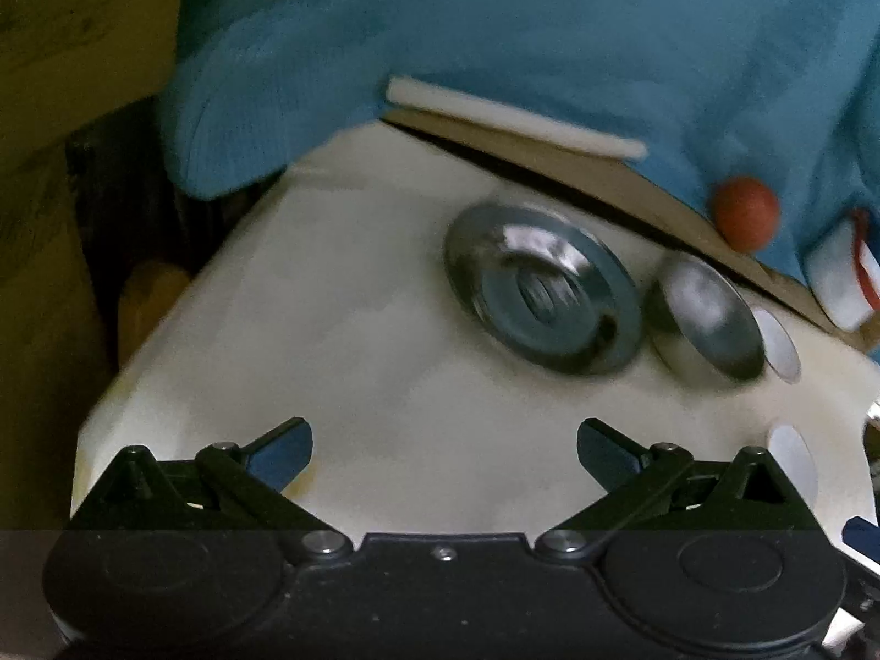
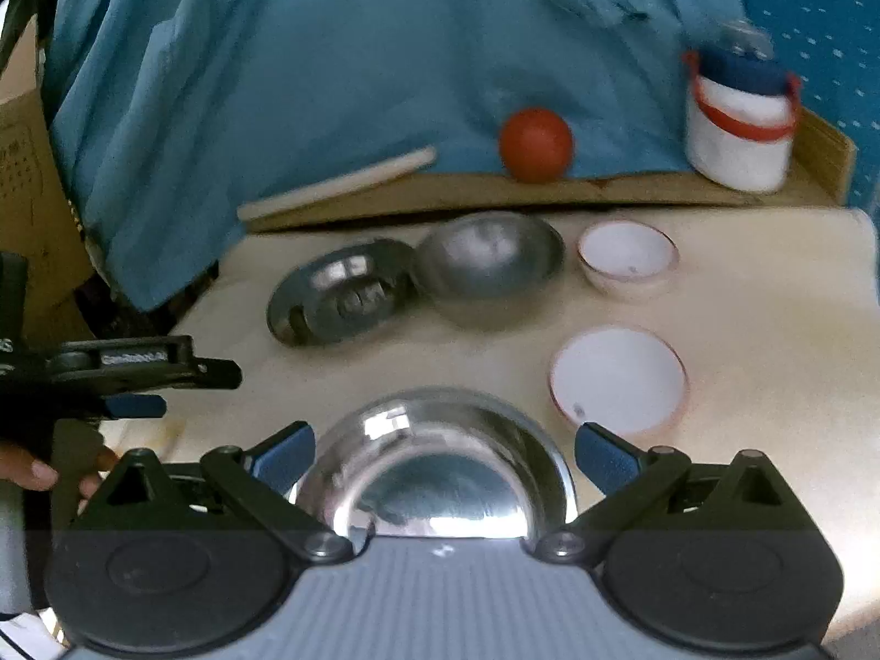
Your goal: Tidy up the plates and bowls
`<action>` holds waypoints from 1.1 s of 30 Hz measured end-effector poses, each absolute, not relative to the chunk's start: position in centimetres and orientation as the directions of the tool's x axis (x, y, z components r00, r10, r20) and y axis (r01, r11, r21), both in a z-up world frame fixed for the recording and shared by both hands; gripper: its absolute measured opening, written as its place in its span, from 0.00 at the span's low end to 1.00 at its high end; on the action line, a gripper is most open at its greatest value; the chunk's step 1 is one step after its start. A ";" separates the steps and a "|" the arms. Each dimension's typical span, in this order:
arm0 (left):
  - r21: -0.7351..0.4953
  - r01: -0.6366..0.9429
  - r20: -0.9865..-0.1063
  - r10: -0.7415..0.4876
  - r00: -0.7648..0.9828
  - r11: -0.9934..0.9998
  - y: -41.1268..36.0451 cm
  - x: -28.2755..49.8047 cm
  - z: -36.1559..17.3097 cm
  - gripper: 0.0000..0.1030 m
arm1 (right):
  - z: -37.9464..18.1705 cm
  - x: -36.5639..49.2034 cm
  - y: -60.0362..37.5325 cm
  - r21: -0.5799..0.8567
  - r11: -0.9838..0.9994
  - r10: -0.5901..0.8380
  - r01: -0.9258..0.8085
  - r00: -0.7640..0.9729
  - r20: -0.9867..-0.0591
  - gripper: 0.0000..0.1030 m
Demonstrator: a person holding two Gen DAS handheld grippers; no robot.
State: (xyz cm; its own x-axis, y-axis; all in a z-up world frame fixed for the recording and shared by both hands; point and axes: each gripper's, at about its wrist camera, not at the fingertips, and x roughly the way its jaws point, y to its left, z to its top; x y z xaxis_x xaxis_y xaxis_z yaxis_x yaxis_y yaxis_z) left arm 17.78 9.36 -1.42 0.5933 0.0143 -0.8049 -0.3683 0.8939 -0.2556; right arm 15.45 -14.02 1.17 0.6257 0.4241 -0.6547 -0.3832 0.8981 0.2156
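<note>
Both tongs gape empty: right tongs (image 2: 444, 467) straddle a shiny upturned steel bowl (image 2: 434, 467), pads clear. Left tongs (image 1: 444, 454) hang over bare cream surface (image 1: 330, 341), farther off.

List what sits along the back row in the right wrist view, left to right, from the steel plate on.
steel plate → upturned steel bowl → small white bowl. Behind them, on the cardboard ledge: white stick → red ball → white jar.

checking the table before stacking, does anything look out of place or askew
Mostly tidy; nothing spilled or visibly damaged. One oddity: the steel bowl at the back lies dome-up, upside down, beside the steel plate, while both white bowls sit upright. The steel bowl between the open right gripper jaws is also inverted.
</note>
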 end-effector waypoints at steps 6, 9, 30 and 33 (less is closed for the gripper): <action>-0.237 -0.406 -0.799 0.060 0.598 0.883 11.2 21.9 -1.9 0.99 | 0.6 21.1 -11.6 0.313 0.841 0.533 -0.442 0.573 -0.623 1.00; -0.231 -0.417 -0.794 0.078 0.602 0.879 11.7 23.7 -2.3 0.99 | -0.2 23.3 -10.4 0.361 0.818 0.570 -0.447 0.547 -0.613 0.98; -0.162 -0.375 -0.809 0.095 0.580 0.913 11.8 29.1 -5.0 0.81 | -6.8 28.5 -6.7 0.481 0.824 0.566 -0.300 0.474 -0.674 0.54; -0.155 -0.365 -0.807 0.095 0.583 0.918 11.7 29.3 -5.0 0.75 | -6.8 28.7 -6.8 0.465 0.833 0.554 -0.302 0.484 -0.678 0.48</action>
